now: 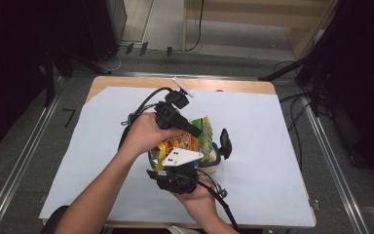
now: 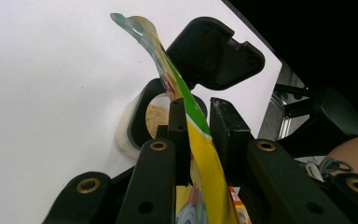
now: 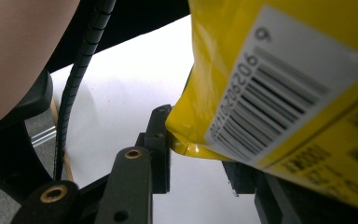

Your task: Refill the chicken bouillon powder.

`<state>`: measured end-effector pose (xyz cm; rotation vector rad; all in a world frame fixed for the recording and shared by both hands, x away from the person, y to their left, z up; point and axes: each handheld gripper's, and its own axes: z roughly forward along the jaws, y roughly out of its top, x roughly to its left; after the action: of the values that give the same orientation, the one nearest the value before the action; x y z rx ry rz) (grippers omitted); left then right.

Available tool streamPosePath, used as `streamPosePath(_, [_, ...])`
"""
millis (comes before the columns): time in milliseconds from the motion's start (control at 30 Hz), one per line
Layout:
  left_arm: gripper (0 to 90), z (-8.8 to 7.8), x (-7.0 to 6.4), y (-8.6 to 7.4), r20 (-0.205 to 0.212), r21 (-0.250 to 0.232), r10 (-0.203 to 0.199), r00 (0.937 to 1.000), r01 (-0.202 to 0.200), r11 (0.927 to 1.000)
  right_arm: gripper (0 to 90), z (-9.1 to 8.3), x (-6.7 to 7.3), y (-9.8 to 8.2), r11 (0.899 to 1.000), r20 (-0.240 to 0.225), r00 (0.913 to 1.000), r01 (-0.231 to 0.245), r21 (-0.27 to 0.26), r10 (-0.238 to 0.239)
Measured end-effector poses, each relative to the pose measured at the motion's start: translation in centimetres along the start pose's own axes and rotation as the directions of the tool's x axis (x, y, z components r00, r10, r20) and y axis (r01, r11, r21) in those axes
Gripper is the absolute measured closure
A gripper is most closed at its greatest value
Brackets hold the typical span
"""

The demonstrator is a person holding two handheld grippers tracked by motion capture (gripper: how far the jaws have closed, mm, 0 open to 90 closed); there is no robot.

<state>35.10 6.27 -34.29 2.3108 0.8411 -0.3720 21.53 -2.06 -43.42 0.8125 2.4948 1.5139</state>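
We hold the yellow snack bag (image 1: 187, 141) over the open-lidded container (image 2: 140, 119): left gripper (image 2: 198, 123) pinches its upper edge, right gripper (image 3: 198, 158) clamps its bottom corner, mouth tilted downward.

grippers: 2 | snack bag (image 1: 191, 140): 1 | open-lidded container (image 1: 213, 158): 1 | white sheet (image 1: 263, 146): 1

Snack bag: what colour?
Mainly yellow, with green and orange print on the bag; a white barcode panel shows best in the right gripper view.
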Motion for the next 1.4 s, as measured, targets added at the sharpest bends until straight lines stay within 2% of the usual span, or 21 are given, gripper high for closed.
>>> streamPosePath(300, [78.7, -0.1, -0.3, 0.0, -0.012, -0.014, 0.009, 0.9999, -0.01, 0.9999, 67.8, 0.0, 0.0, 0.1, 1.0, 0.003, 1.0, -0.002, -0.006, 0.002])
streamPosePath(333, [78.5, -0.3, -0.5, 0.0, -0.02, -0.028, 0.015, 0.9997, -0.015, 0.9995, 67.8, 0.0, 0.1, 0.0, 1.0, 0.005, 1.0, -0.004, -0.012, 0.004])
streamPosePath(533, [77.8, -0.8, -1.5, 0.0, -0.056, -0.041, 0.046, 0.9974, -0.049, 0.998, 67.4, 0.0, 0.2, 0.0, 0.999, -0.006, 0.9999, -0.016, -0.041, 0.016])
streamPosePath(633, [77.6, -0.9, -1.7, 0.0, -0.058, -0.05, 0.045, 0.9973, -0.048, 0.9976, 67.2, -0.1, 0.3, 0.1, 0.999, -0.001, 1.0, -0.01, -0.049, 0.01])
streamPosePath(700, [77.6, -0.9, -1.4, -0.1, -0.064, -0.04, 0.039, 0.9972, -0.041, 0.9983, 67.9, -0.1, 0.2, 0.1, 0.999, -0.017, 0.9998, -0.013, -0.044, 0.013])
streamPosePath(933, [77.9, -0.5, -0.8, -0.1, -0.035, -0.026, 0.016, 0.9993, -0.016, 0.9995, 68.6, 0.1, 0.0, 0.0, 1.0, -0.016, 0.9998, -0.012, -0.022, 0.011])
streamPosePath(1267, [79.2, -0.1, -0.6, -0.2, -0.019, -0.006, 0.01, 0.9998, -0.01, 0.9999, 68.7, 0.2, 0.2, -0.2, 0.999, -0.004, 0.9998, -0.019, -0.026, 0.019])
streamPosePath(1400, [79.5, -0.3, -0.5, -0.1, -0.021, -0.018, 0.0, 0.9998, 0.0, 0.9998, 68.7, 0.1, 0.0, -0.1, 1.0, -0.006, 0.9999, -0.009, -0.02, 0.009])
